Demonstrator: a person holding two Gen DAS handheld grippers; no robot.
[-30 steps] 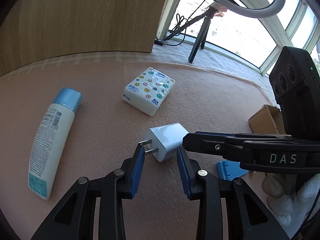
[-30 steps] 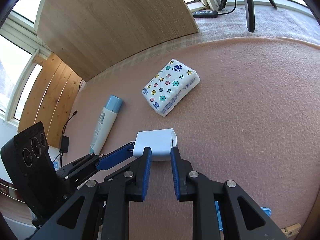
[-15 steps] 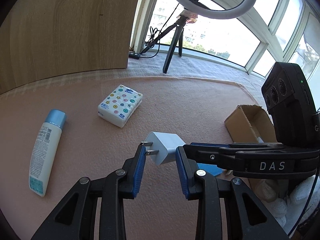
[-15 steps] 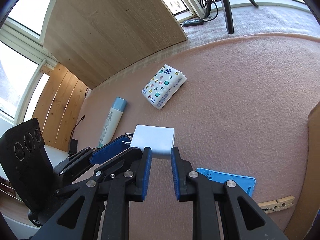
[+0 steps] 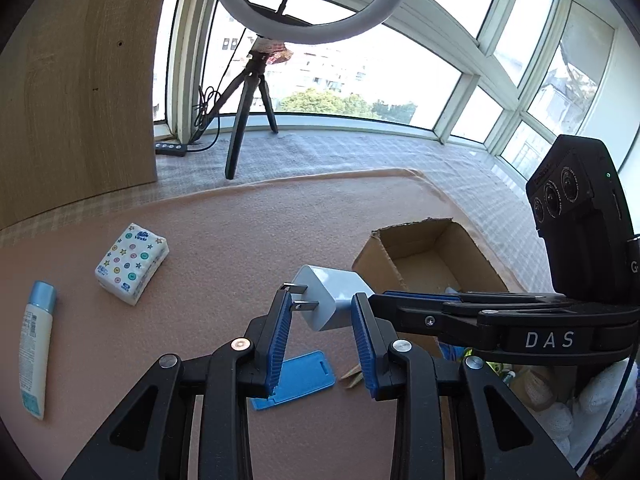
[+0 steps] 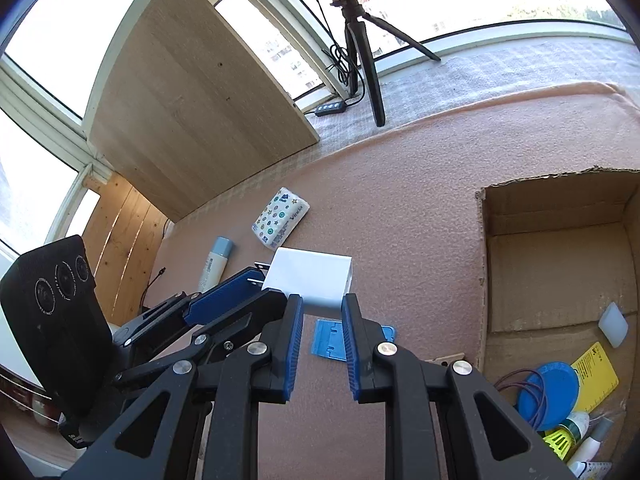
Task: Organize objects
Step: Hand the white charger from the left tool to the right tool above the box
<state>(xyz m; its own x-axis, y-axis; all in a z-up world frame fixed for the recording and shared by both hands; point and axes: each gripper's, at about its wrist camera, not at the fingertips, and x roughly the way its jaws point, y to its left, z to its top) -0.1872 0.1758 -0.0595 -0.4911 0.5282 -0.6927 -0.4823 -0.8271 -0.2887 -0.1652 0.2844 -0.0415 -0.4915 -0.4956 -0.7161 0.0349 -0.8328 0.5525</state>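
Holding a white charger plug point(image 5: 334, 302) up off the pink mat point(image 5: 224, 232), pinched between both grippers at once. Left gripper point(image 5: 320, 312) closed onto the prong end on one side and the body on the other (prongs touching the left pad). Right gripper point(image 6: 320, 308) coming in from the side, clamped on the block's near edge. Open cardboard box point(image 6: 556, 216) just to the right, with a blue lid point(image 6: 548, 394), yellow card and small bottles inside. Down on the mat: blue plastic piece point(image 5: 294, 380), clothespin, tissue pack point(image 5: 131, 262), lotion tube point(image 5: 37, 354). Ring light tripod point(image 5: 248, 108) by the window.
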